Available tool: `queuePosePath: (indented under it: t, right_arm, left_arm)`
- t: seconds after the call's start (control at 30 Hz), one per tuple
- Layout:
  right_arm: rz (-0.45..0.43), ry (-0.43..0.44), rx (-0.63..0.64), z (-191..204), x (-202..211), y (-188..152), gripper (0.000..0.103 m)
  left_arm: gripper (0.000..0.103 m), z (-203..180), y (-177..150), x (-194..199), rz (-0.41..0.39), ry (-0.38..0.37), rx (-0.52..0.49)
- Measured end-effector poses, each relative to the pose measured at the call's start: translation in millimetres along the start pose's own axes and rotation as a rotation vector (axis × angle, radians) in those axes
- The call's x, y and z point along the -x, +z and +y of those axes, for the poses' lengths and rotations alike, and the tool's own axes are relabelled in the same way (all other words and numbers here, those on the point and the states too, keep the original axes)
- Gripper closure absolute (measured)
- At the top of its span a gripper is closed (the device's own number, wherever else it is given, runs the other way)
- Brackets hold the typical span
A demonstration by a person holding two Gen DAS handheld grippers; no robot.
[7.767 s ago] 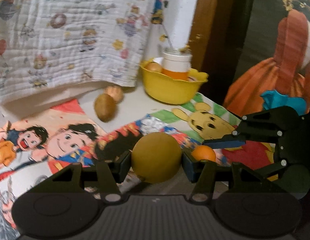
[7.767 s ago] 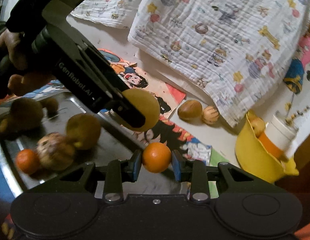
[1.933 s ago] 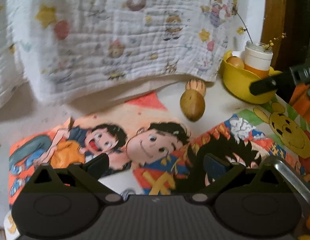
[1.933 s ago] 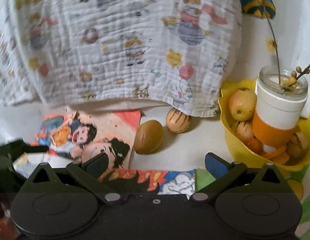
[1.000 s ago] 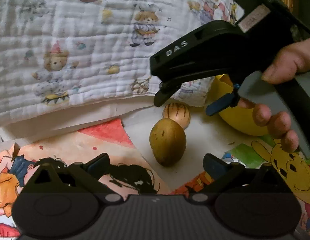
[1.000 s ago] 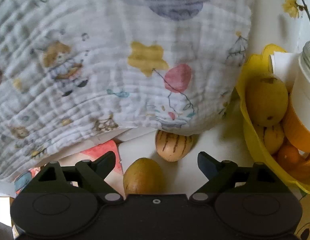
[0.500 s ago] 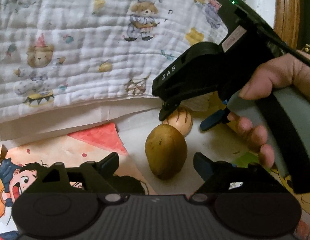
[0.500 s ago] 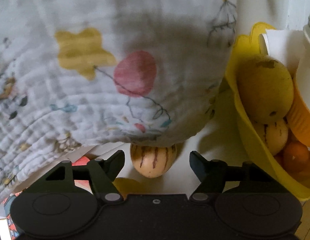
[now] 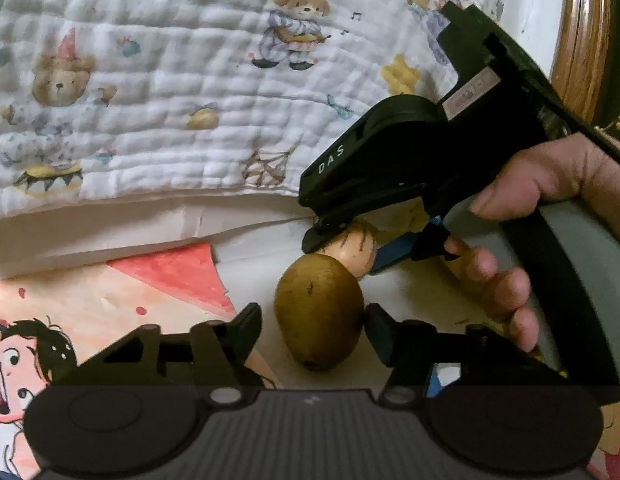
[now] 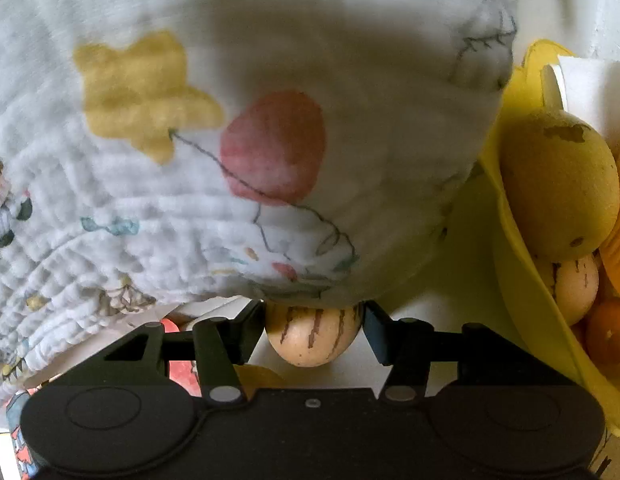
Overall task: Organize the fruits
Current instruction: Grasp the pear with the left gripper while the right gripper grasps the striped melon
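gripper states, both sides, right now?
Left gripper: jaws have just been closing around the brown fruit; right pad touches, left pad shows a gap, so no grip yet.
Right gripper: just closing on the striped fruit; grip cannot be told.

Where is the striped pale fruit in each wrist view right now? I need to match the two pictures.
Left wrist: the striped fruit sits right of centre, behind the brown fruit, partly hidden by the right gripper.
Right wrist: the striped fruit is low at centre, between the fingers, under the blanket edge.
Shared landmark: the printed white blanket.
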State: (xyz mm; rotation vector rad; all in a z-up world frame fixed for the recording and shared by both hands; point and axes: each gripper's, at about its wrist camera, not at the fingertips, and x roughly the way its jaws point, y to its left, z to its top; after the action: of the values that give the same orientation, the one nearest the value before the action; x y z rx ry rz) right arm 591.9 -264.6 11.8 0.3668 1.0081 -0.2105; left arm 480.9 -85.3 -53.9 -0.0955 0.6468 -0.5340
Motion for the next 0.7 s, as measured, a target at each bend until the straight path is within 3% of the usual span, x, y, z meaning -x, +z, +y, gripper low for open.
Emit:
queuePosePath:
  t: [0.47, 0.7]
  right_arm:
    - [0.009, 0.028, 0.010, -7.1, -8.2, 2.6, 0.048]
    - [-0.036, 0.073, 0.013, -16.7, -7.4, -12.7, 0.048]
  left_arm:
    - [0.047, 20.9, -8.4, -9.5, 0.020, -0.056, 0.062]
    - [0.047, 28.1, -6.5, 0.4, 0.066, -0.022, 0.090]
